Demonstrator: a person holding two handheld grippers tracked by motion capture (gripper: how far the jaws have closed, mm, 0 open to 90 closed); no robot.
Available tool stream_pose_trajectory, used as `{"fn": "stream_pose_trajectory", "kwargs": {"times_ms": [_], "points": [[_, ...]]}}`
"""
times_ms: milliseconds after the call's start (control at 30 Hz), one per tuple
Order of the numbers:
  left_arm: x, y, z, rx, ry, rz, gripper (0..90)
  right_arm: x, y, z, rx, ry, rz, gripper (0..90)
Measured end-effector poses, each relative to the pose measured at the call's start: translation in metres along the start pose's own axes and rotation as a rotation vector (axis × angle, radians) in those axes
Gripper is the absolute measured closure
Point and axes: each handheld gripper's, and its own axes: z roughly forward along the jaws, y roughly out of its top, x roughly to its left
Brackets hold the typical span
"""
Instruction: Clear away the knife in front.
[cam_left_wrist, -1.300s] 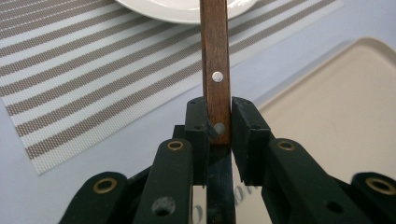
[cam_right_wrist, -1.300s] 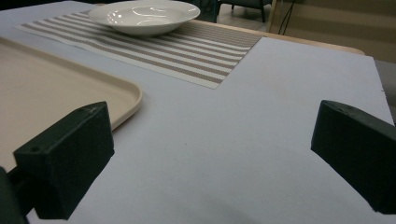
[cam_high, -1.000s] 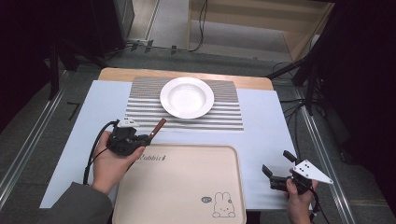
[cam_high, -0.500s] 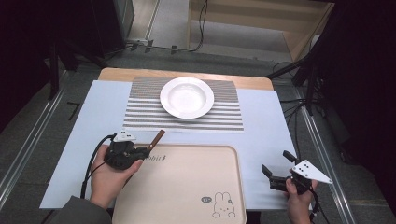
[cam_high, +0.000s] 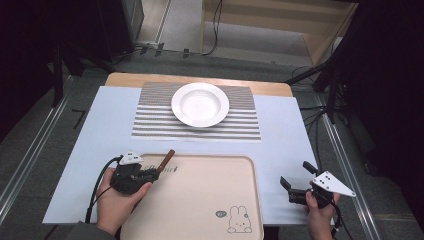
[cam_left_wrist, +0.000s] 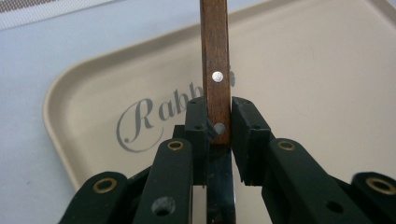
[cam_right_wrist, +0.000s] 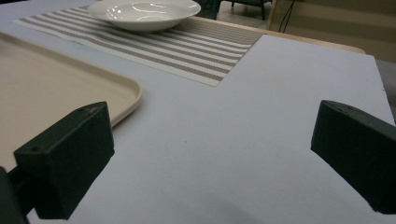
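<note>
The wooden handle (cam_left_wrist: 215, 70) looks stiff, light and a little slick — best taken across its flat sides near the rivets, as it is now. The left gripper (cam_left_wrist: 217, 122) has its jaws nearly closed, pads pressing both sides of the handle's near end; the rest juts forward over the tray (cam_left_wrist: 303, 84) corner. The right gripper (cam_right_wrist: 210, 158) hovers wide open, holding nothing — above the white table cover (cam_right_wrist: 261, 121) beside the tray.

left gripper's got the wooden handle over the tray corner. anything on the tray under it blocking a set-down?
Nothing visible. The left gripper is shut on the wooden handle, which juts over the near-left corner of the tray. The tray surface below shows just its printed lettering and rabbit. The white bowl sits away on the striped mat.
</note>
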Motion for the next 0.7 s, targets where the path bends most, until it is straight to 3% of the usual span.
{"fn": "stream_pose_trajectory", "kwargs": {"times_ms": [500, 700], "points": [[0.005, -0.024, -0.002, 0.0, -0.005, -0.059, 77.1, 0.0, 0.0, 0.0, 0.004, -0.004, -0.003, 0.0], [0.004, -0.03, 0.0, 0.005, -0.006, -0.058, 77.1, 0.001, 0.0, 0.001, 0.008, -0.008, -0.007, 0.0]]}}
